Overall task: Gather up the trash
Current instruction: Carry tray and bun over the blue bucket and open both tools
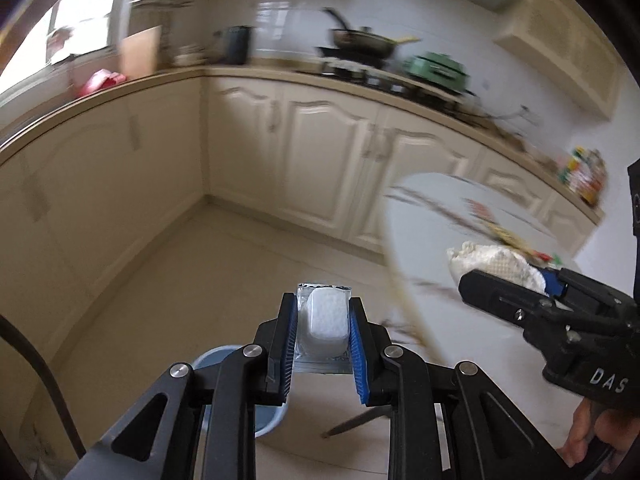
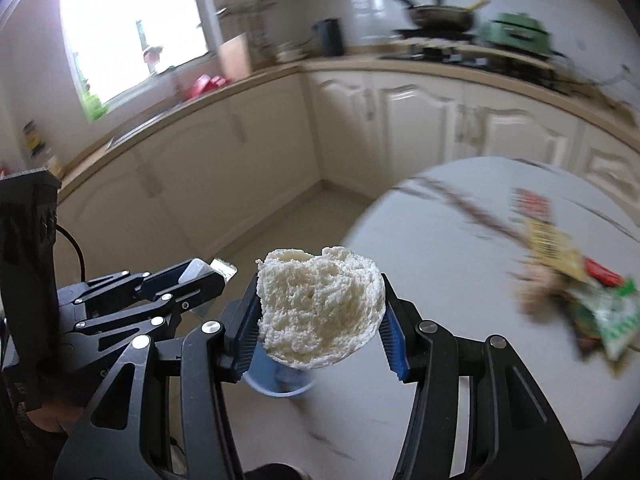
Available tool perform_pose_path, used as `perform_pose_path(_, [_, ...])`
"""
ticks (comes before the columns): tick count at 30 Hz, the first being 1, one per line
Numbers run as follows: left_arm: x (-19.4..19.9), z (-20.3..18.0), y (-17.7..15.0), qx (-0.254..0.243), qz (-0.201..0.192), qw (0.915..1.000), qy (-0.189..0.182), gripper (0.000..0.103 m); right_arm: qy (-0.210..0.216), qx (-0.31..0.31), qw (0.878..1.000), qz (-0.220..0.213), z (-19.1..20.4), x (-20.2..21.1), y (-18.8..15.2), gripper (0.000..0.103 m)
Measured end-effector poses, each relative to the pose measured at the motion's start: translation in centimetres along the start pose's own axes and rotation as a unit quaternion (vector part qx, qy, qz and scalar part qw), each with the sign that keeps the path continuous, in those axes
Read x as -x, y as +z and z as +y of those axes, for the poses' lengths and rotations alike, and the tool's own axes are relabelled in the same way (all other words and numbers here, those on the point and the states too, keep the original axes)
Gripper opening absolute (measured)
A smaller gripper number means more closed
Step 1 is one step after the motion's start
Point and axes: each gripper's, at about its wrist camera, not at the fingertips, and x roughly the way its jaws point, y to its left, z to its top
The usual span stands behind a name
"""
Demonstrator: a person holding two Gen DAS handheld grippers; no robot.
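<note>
Bread [image 2: 320, 312], torn and spongy white, fills our right gripper [image 2: 320, 320], clamped; our left gripper [image 1: 324, 320] pinches a clear packet [image 1: 323, 322] holding a white rounded block.

Along the beige counter [image 1: 248, 74] there's a wok [image 1: 362, 40], green pot [image 1: 436, 70] beside it, cutting board [image 1: 140, 54] leaning further left.

A home kitchen: cream panelled cabinets [image 1: 320, 152] run in an L under a beige countertop [image 1: 168, 78], with a dark wok [image 1: 362, 42] on the gas hob [image 1: 360, 70] and a green lidded pot [image 1: 436, 70] beside it. A bright window [image 2: 132, 28] lights the sink side, and a round marble-patterned table [image 2: 460, 248] strewn with snack wrappers [image 2: 572, 280] stands on the tiled floor [image 1: 200, 280]
</note>
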Motion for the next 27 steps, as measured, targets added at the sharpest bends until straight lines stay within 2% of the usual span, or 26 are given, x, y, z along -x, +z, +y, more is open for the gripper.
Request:
perform_pose_path(6, [-1.5,8.6,-3.1,0.059,0.046,0.996,0.049,0.02,0.035,0.049,0.997,0.05,8.0,-8.2,-0.6,0.05])
perform_pose_path(11, [-6.9,14.0,-6.2,0.116,0.119,0.9842,0.063,0.02,0.026,0.073,0.989,0.129,11.3,-17.5,-3.9,0.05])
perform_pose_path(15, [-12.8,15.7,-8.2,0.132,0.181,0.9726,0.062,0.021,0.024,0.056,0.975,0.212,11.0,-25.2,-7.7,0.05])
perform_pose_path(19, [-18.2,16.8,-9.1,0.14,0.227,0.9621,0.058,0.021,0.021,0.029,0.961,0.274,9.8,-30.7,-11.4,0.05])
perform_pose_path(23, [-22.3,17.6,-8.6,0.152,0.251,0.9546,0.052,0.021,0.022,0.002,0.953,0.302,8.2,-33.6,-13.5,0.051])
perform_pose_path(27, [-24.8,18.5,-7.3,0.163,0.258,0.9512,0.045,0.021,0.035,-0.027,0.95,0.308,6.4,-35.1,-13.6,0.052])
